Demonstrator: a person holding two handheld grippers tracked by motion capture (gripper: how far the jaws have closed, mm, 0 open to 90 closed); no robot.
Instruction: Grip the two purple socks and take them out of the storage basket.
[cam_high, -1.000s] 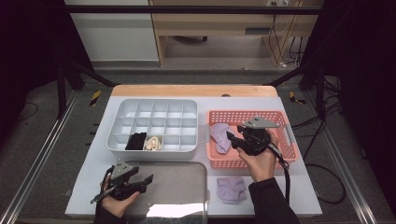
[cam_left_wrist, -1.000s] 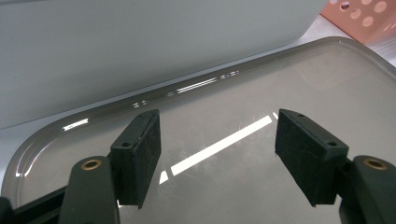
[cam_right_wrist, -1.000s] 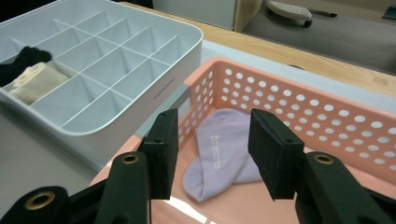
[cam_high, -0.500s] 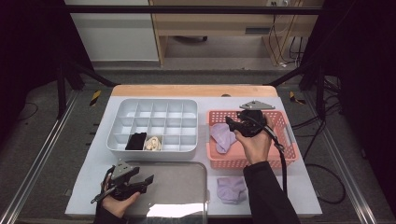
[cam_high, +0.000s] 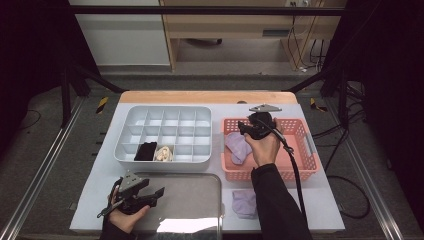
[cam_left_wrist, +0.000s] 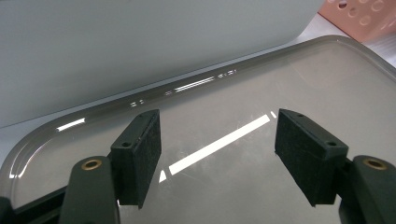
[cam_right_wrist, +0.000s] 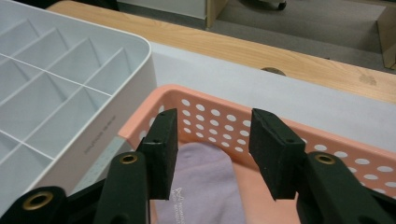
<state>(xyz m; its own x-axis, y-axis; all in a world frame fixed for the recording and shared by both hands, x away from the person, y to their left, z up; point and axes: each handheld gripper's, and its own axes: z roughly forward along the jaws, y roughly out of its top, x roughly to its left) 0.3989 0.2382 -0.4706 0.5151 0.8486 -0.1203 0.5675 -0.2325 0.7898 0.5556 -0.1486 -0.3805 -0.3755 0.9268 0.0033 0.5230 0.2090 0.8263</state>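
Note:
My right gripper (cam_high: 243, 130) hovers open over the far left corner of the pink basket (cam_high: 305, 150), with nothing between its pads. Just below its jaws a lilac sock (cam_right_wrist: 201, 186) lies in the pink basket (cam_right_wrist: 327, 135), and the same lilac sock (cam_high: 237, 146) rests at the basket's left end. A second lilac sock (cam_high: 245, 202) lies on the table in front of the basket. My left gripper (cam_high: 156, 195) is held open and empty over the left part of the grey tray (cam_high: 195, 200); its jaws (cam_left_wrist: 215, 126) stand wide apart above the grey tray (cam_left_wrist: 327, 79).
A white compartment box (cam_high: 165, 125) stands behind the tray, holding a black item (cam_high: 146, 151) and a cream item (cam_high: 163, 153) in its front row. Its wall (cam_left_wrist: 140, 42) rises close ahead of my left gripper. The white box (cam_right_wrist: 70, 84) lies left of the basket.
My right gripper has moved a little toward the far side and left over the basket. The left gripper has stayed in place.

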